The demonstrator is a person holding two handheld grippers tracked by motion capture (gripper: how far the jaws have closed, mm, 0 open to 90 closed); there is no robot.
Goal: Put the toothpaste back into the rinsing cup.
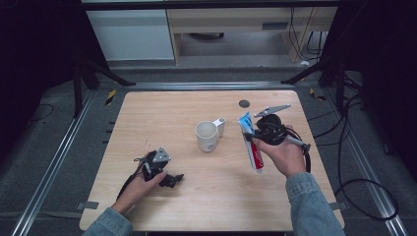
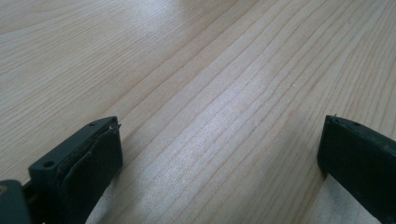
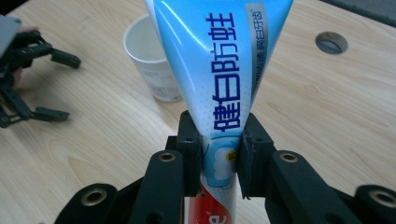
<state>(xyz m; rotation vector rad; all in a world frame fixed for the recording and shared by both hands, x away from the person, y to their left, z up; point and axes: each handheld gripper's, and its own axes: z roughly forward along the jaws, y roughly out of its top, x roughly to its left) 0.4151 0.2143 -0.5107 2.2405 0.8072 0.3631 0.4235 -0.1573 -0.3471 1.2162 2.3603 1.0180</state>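
Observation:
A blue, white and red toothpaste tube (image 1: pixel 251 142) (image 3: pixel 219 70) is held off the table at the right, with my right gripper (image 1: pixel 255 139) (image 3: pixel 220 156) shut on its lower part; the flat blue end points away from the person. A white mug (image 1: pixel 207 135) (image 3: pixel 152 60) stands upright in the middle of the wooden table (image 1: pixel 196 196), just left of the tube. My left gripper (image 1: pixel 173 180) (image 2: pixel 219 154) (image 3: pixel 63 86) rests low on the table at the front left, jaws wide open with only bare wood between them.
A dark round hole (image 1: pixel 244 103) (image 3: pixel 330 43) is set in the tabletop behind the tube. Black cables (image 1: pixel 354 162) trail off the table's right side. Stand legs (image 1: pixel 103 71) and a cabinet (image 1: pixel 133 29) lie beyond the far edge.

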